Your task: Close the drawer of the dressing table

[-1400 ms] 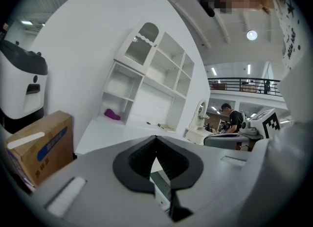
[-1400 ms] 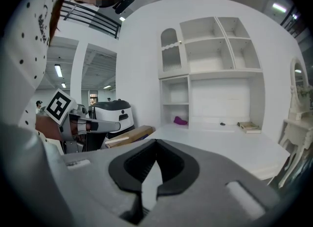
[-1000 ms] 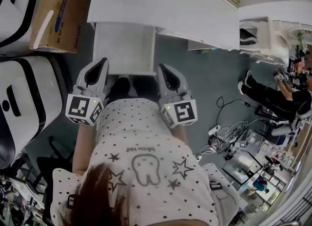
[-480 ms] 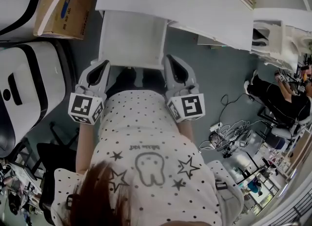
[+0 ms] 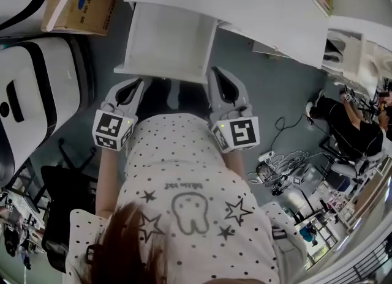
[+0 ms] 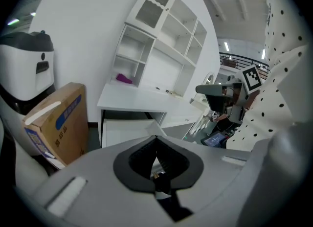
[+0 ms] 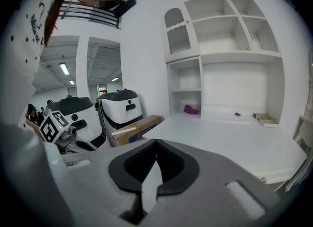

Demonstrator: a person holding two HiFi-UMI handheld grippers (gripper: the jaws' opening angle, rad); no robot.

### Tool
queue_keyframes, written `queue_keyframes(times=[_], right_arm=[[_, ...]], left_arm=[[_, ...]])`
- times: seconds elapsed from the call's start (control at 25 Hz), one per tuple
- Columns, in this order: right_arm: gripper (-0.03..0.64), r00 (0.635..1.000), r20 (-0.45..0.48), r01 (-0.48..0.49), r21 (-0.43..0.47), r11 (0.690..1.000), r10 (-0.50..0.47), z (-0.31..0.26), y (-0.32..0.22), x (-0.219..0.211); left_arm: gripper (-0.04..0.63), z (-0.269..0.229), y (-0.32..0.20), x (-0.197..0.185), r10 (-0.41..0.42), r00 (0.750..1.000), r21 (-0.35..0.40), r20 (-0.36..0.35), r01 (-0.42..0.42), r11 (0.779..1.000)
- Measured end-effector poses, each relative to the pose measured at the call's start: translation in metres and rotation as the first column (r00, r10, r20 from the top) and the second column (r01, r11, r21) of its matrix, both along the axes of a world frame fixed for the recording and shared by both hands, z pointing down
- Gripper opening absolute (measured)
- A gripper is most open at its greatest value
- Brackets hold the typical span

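Observation:
The white dressing table (image 5: 245,1) runs across the top of the head view, and its drawer (image 5: 168,41) stands pulled out toward me. My left gripper (image 5: 130,85) is shut and empty, just below the drawer front's left corner. On the other side, my right gripper (image 5: 220,79) is also shut and empty, beside the front's right corner. Whether either touches the drawer front I cannot tell. The left gripper view looks over its closed jaws (image 6: 156,140) at the open drawer (image 6: 124,130) under the table top (image 6: 132,101). The right gripper view shows its jaws (image 7: 156,145) meeting above the table top (image 7: 234,138).
A cardboard box (image 5: 76,1) lies on the floor left of the drawer, next to white and black machines (image 5: 37,87). A white shelf unit (image 6: 166,50) stands on the table. Cables (image 5: 282,172) lie on the floor at right, and a seated person (image 5: 349,123) is farther right.
The head view has shifted, so more of the drawer shows. The left gripper has come lower. Both grippers stay shut by the drawer's front corners.

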State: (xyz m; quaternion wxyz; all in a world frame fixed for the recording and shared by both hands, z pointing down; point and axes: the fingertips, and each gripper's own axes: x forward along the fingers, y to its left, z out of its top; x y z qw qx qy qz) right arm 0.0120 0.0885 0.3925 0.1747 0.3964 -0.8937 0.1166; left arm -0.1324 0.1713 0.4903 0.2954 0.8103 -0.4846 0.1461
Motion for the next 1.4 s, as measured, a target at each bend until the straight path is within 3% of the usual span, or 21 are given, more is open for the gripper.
queue_keyframes(times=[0.48, 0.72, 0.96, 1.2, 1.4], right_arm=[[0.003, 0.994, -0.018, 0.103, -0.069, 0.992, -0.104, 0.023, 0.0, -0.024], [0.003, 0.987, -0.018, 0.156, -0.118, 0.981, -0.159, 0.041, 0.004, -0.037], [0.003, 0.984, -0.017, 0.173, -0.149, 0.974, -0.178, 0.056, 0.011, -0.047], [0.003, 0.986, -0.023, 0.16, -0.155, 0.975, -0.166, 0.061, 0.008, -0.046], [0.003, 0.988, -0.021, 0.15, -0.165, 0.975, -0.155, 0.067, 0.012, -0.045]], left_arm=[[0.026, 0.06, 0.013, 0.014, 0.0, 1.0, -0.17, -0.017, -0.003, 0.985], [0.081, 0.099, 0.023, 0.042, 0.075, 0.996, -0.291, -0.056, -0.088, 0.953], [0.118, 0.141, 0.022, 0.063, 0.061, 0.995, -0.387, -0.085, -0.089, 0.918], [0.149, 0.192, 0.018, 0.066, 0.029, 0.998, -0.443, 0.047, -0.005, 0.896], [0.172, 0.222, 0.025, 0.076, 0.035, 0.999, -0.495, 0.029, -0.016, 0.869]])
